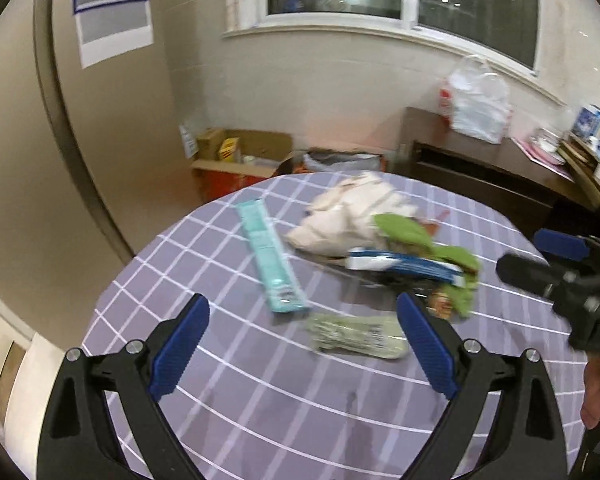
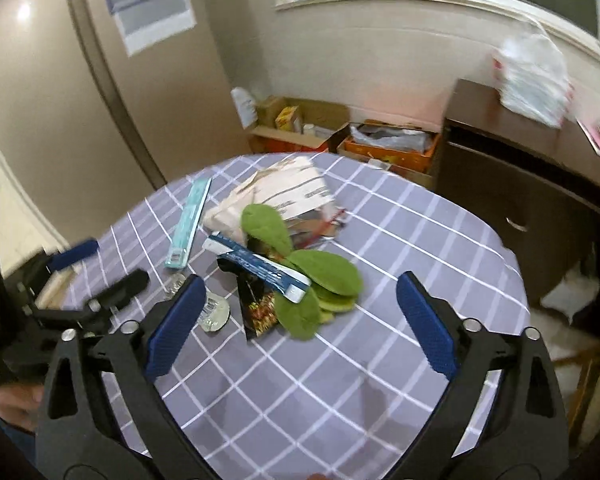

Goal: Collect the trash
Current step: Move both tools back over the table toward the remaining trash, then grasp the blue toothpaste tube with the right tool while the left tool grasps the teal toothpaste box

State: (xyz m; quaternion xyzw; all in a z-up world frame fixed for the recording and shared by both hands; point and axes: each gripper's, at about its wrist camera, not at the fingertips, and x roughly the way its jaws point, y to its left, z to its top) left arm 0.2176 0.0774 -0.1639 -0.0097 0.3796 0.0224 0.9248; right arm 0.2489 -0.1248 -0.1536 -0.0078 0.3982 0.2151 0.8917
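Home dining room: clothed table (image 2: 380,240), sideboard (image 2: 500,184).

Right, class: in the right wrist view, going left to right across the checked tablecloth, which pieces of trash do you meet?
Teal strip packet → crushed clear plastic bottle → black foil wrapper → green leaf-shaped pieces.

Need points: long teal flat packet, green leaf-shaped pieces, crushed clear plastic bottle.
long teal flat packet (image 1: 269,256), left wrist view, middle of its face.
green leaf-shaped pieces (image 2: 327,272), right wrist view, centre of the largest leaf.
crushed clear plastic bottle (image 1: 356,335), left wrist view, middle of its flattened body.
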